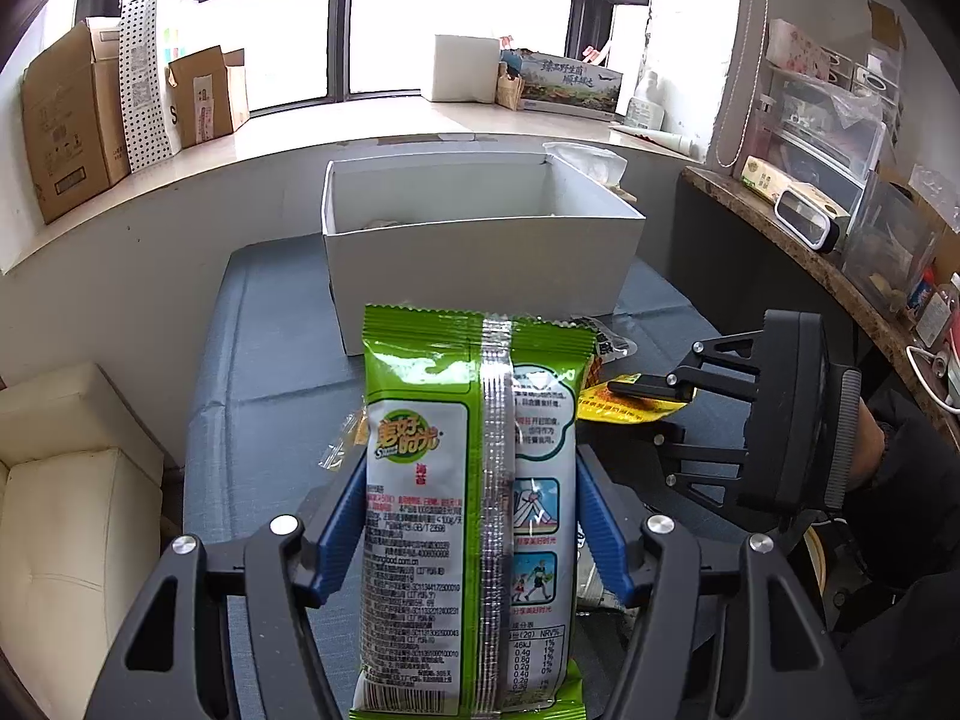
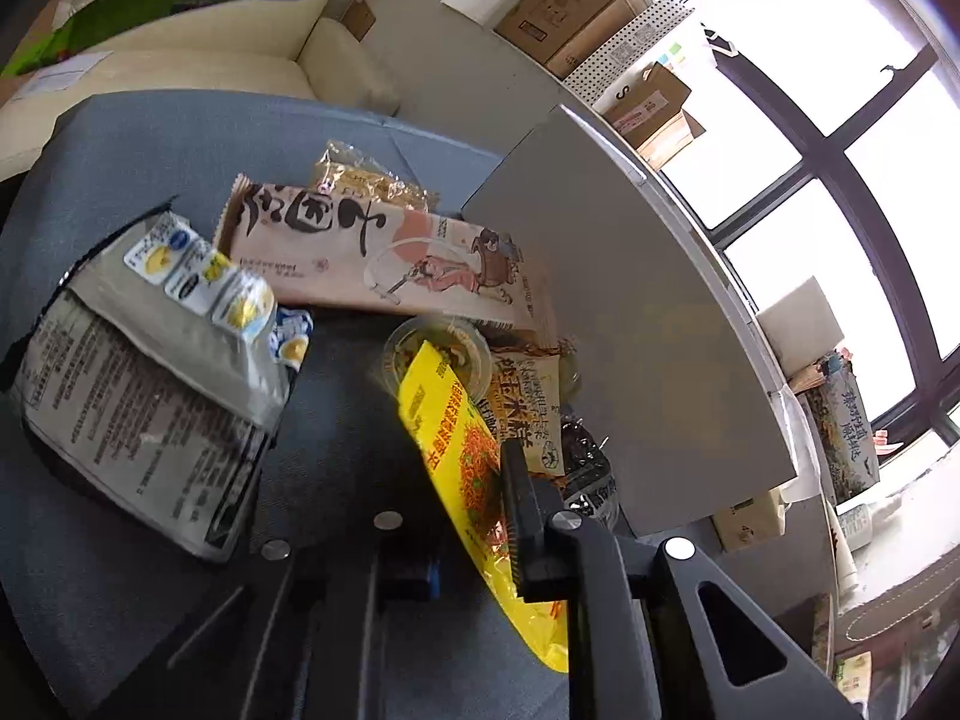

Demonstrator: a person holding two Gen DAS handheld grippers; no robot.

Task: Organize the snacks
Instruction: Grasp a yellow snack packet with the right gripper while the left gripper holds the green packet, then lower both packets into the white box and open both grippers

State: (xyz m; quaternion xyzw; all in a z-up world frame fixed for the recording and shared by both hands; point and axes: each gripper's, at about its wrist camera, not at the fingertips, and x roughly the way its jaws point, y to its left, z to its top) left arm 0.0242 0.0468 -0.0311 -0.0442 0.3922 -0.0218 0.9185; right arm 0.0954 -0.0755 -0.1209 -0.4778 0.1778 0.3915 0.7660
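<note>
On the left, the left gripper clamps an upright green seaweed packet between its blue pads, above the blue-grey tablecloth and short of the white box. To the right, the right gripper is closed on a yellow snack packet, beside other wrappers near the box.

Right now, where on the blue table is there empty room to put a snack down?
Bare blue table lies left of the white box, toward the cream sofa. It is crowded right of the green packet, where the yellow packet and others pile beside the box.
</note>
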